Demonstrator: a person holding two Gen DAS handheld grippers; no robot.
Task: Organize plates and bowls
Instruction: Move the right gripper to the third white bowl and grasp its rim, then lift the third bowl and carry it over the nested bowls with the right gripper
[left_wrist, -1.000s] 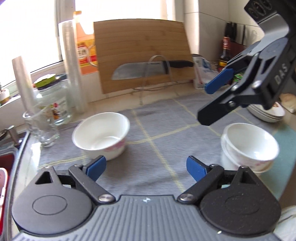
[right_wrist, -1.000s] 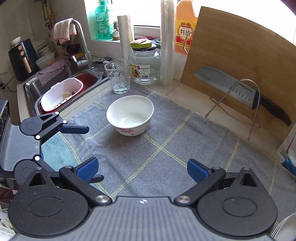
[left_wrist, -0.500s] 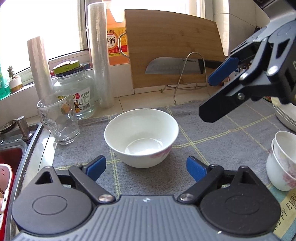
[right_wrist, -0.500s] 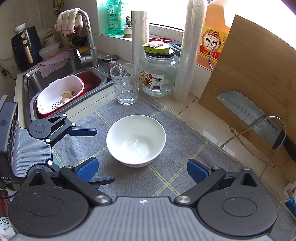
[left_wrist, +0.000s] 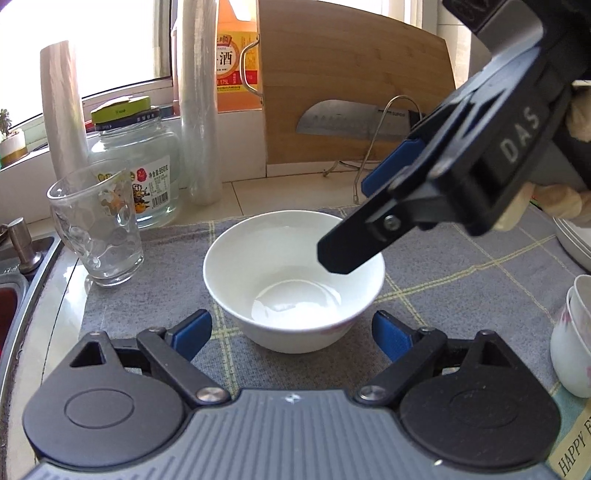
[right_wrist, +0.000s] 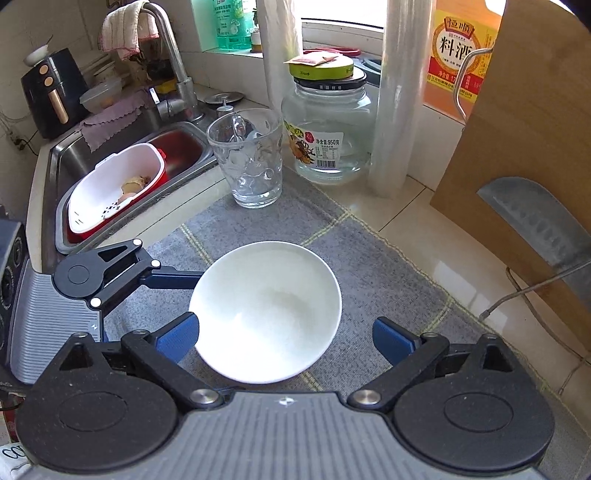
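Both our grippers have closed in on the white bowl (left_wrist: 293, 280) on the grey mat (right_wrist: 388, 280), left gripper (left_wrist: 291, 332) and right gripper (right_wrist: 286, 338) spread wide, touching nothing, presumably to straddle its rim.
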